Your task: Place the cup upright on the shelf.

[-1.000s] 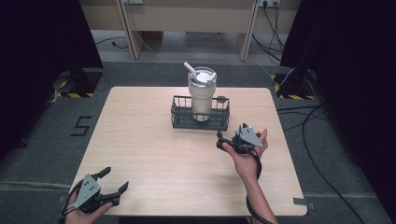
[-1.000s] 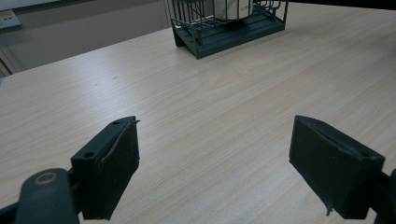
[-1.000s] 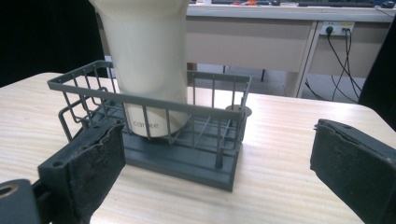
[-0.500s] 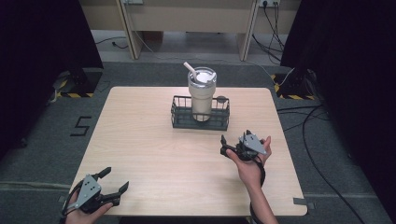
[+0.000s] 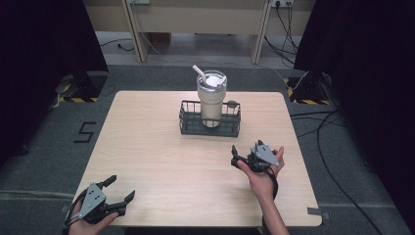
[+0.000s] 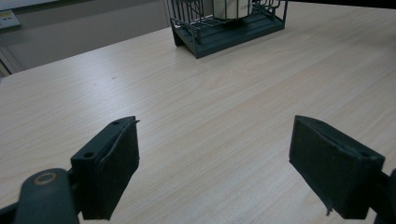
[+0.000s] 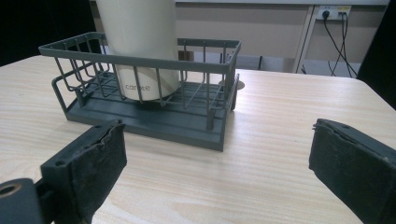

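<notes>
Right gripper (image 5: 246, 159) hangs released, jaws wide, near the dark wire basket (image 5: 209, 128); left gripper (image 5: 113, 192) likewise released at the table's (image 5: 147, 147) near corner. Cream lidded tumbler with straw (image 5: 211, 98) stands upright in the basket: probably rigid, smooth, top-heavy. Grip mid-body, above the rim.

The right hand-held gripper (image 5: 243, 159) is drawing back from the wire basket (image 5: 209, 128) toward the person's edge of the table (image 5: 147, 142), sliding slightly rightward as it goes. The right hand (image 5: 262, 174) is coming back with it, and the gap between this hand-held gripper and the basket is widening.
</notes>
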`<act>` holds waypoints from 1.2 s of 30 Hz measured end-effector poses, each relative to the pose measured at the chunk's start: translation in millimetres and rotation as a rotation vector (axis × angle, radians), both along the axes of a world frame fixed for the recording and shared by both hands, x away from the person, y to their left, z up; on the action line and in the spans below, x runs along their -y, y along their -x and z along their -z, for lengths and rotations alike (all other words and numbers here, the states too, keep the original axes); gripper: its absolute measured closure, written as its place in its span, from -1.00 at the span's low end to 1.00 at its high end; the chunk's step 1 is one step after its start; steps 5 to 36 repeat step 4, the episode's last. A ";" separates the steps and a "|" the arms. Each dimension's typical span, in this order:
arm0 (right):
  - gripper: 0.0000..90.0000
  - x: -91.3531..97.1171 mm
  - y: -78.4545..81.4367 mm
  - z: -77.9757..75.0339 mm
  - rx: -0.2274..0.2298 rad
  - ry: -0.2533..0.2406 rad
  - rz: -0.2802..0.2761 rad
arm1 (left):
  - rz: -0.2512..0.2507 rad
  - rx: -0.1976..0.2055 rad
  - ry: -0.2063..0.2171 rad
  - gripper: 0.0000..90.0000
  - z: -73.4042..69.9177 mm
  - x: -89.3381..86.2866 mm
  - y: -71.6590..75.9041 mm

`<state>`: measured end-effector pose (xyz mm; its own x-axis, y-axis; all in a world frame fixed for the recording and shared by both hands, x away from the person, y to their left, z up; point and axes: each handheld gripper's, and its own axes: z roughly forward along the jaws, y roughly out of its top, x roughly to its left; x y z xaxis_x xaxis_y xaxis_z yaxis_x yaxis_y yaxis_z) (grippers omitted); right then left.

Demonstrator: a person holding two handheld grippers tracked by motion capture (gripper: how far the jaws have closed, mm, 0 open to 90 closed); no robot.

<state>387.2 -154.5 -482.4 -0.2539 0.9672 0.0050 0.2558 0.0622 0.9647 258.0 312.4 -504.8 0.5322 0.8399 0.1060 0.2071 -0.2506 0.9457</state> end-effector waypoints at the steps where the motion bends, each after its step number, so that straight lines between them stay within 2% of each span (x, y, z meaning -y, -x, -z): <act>1: -0.90 0.3 0.0 0.1 -0.002 -0.005 -0.003 | 0.001 -0.001 0.001 -0.66 0.0 -0.1 -0.2; 36: -0.89 0.4 -0.2 -0.3 -0.002 -0.011 -0.007 | 0.003 -0.004 0.007 -0.66 0.1 -0.1 -1.0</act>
